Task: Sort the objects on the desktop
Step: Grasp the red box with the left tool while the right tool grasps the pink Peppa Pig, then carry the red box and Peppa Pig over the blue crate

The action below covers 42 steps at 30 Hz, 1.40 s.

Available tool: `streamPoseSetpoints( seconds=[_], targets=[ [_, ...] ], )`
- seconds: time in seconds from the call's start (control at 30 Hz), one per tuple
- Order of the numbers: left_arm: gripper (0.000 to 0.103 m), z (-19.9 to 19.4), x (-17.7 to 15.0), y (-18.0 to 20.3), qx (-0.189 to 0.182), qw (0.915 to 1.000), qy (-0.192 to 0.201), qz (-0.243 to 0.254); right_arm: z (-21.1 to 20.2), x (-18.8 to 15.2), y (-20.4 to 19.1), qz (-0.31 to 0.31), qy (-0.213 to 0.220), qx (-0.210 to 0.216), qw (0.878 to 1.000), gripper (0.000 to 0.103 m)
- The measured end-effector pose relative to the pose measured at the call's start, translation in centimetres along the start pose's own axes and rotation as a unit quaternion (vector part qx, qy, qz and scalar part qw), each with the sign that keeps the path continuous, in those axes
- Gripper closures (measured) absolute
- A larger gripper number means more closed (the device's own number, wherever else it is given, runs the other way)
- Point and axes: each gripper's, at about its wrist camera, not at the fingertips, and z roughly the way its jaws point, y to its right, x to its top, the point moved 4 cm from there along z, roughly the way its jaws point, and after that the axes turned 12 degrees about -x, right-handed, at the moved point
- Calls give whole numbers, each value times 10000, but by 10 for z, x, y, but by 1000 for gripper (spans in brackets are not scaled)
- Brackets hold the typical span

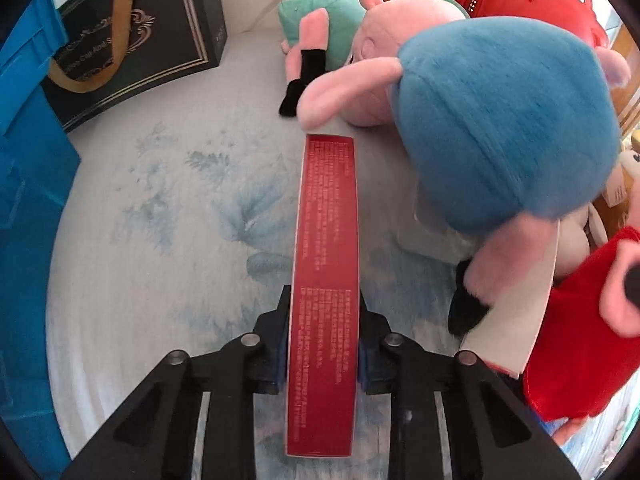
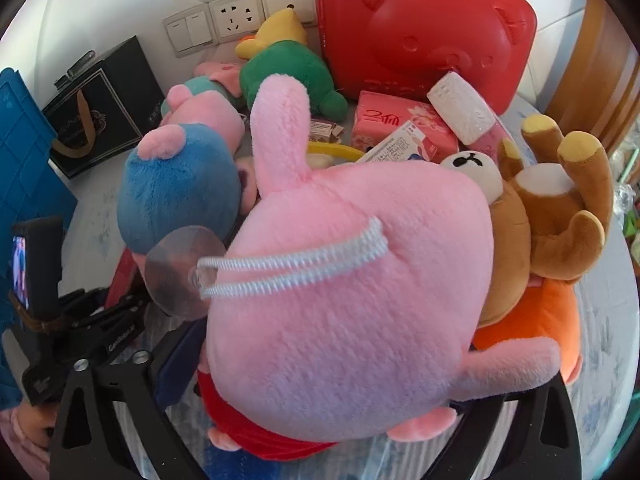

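Wall sockets [image 2: 234,20]: upper middle of the right wrist view, white, beside a light switch [image 2: 188,36].
Cloth [image 1: 160,220]: pale with blue leaf print (covers the surface), centre left of the left wrist view.
Wooden frame [image 2: 592,64]: upper right edge.

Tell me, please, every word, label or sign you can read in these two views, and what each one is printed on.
"GenRobot.ai": white letters on the left gripper, right wrist view.
"...Cup And S...": partly hidden gold script on the black gift box.
Red box held in the left gripper: dense white print, too small to read.
Pink box: large red characters, not legible.
White leaflet: print too small.
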Motion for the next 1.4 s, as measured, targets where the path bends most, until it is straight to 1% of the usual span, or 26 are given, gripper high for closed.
streamPoseSetpoints(
  seconds=[0.03,0.1,0.2,0.33,0.4,0.57,0.73,0.83,0.93,1.07,1.1,1.13,1.17,1.23,1.3,1.4],
  targets=[
    [79,-5,-5,0,2,10000,43,-40,-1,0,0,-3,30,-1,10000,16],
    [79,-17,-14,2,41,9999,130,-81,-6,1,-1,-40,122,-9,9999,25],
    [79,-42,-28,9,178,9992,354,-42,-14,0,-4,-92,241,25,9997,29],
    [79,-82,-45,14,316,9972,672,-36,-29,-5,-10,-266,445,56,9986,31],
    [79,-103,-55,15,447,9953,856,-37,-39,-9,-15,-374,557,105,9977,31],
    [79,-147,-72,12,538,9916,1171,-81,-70,-20,-30,-681,806,275,9940,32],
    [79,-196,-94,14,745,9864,1465,-84,-108,-33,-57,-1112,1079,476,9868,32],
    [79,-228,-106,16,874,9808,1742,-92,-135,-40,-76,-1396,1323,614,9794,32],
    [79,-270,-115,18,1019,9713,2150,-62,-171,-43,-93,-1608,1672,696,9702,32],
    [79,-330,-125,18,1242,9543,2717,-34,-224,-43,-111,-1768,2209,795,9558,32],
    [79,-348,-128,16,1316,9485,2880,-41,-240,-43,-117,-1812,2365,821,9511,32],
    [79,-361,-130,15,1374,9445,2984,-37,-251,-43,-121,-1836,2478,843,9475,32],
    [79,-377,-133,12,1438,9393,3116,-53,-265,-43,-127,-1878,2607,865,9430,32],
    [79,-400,-138,6,1526,9313,3305,-84,-291,-44,-140,-1958,2833,927,9342,32],
    [79,-430,-144,-6,1726,9197,3522,-162,-320,-43,-156,-2020,3082,1023,9240,32],
    [79,-465,-152,-28,1940,9058,3753,-321,-358,-43,-181,-2080,3408,1189,9091,32]
  ],
)
